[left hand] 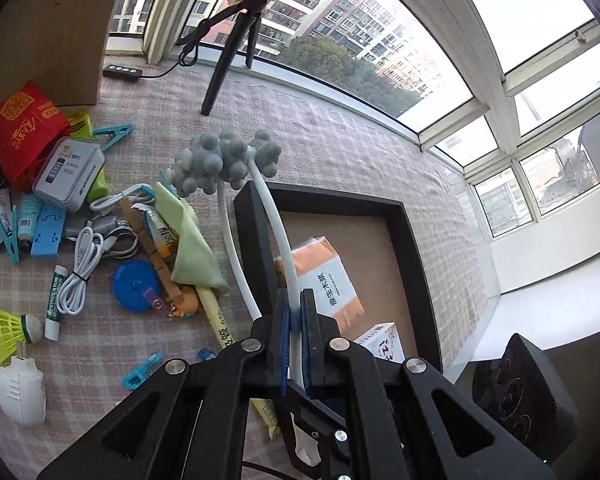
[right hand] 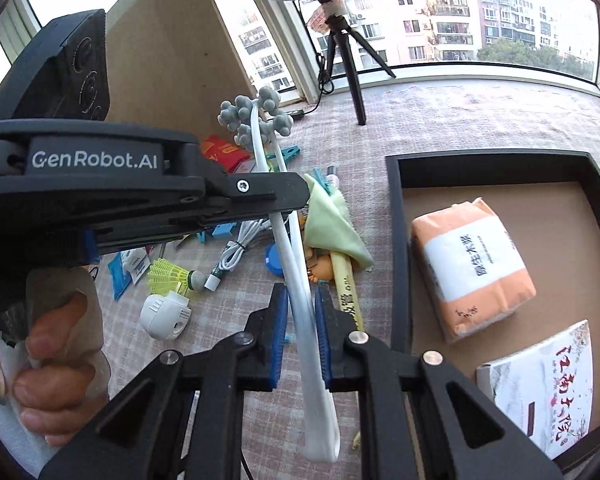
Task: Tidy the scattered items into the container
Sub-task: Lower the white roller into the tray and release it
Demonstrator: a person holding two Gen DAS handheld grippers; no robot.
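Observation:
A white two-armed massager with a grey knobbed head point(left hand: 228, 156) hangs above the checked cloth, beside the black tray point(left hand: 414, 236). My left gripper point(left hand: 296, 308) is shut on one white arm of it, close to the tray's left rim. In the right wrist view my right gripper point(right hand: 302, 308) is shut on the massager's white handle end point(right hand: 300, 280), its blue pads pressing both sides. The left gripper point(right hand: 288, 204) crosses from the left and clamps the same arms higher up, under the grey head point(right hand: 256, 116). A hand point(right hand: 56, 360) holds its grip. The tray point(right hand: 396, 240) holds a tissue pack point(right hand: 472, 268) and a printed box point(right hand: 548, 384).
Scattered on the cloth left of the tray: a green cloth point(left hand: 192, 240), blue tape measure point(left hand: 134, 286), white cables point(left hand: 80, 272), yellow shuttlecock point(left hand: 4, 328), white plug point(left hand: 20, 392), grey tin point(left hand: 70, 168), red pouch point(left hand: 20, 124). A tripod point(left hand: 228, 52) and a cardboard panel point(right hand: 168, 64) stand behind.

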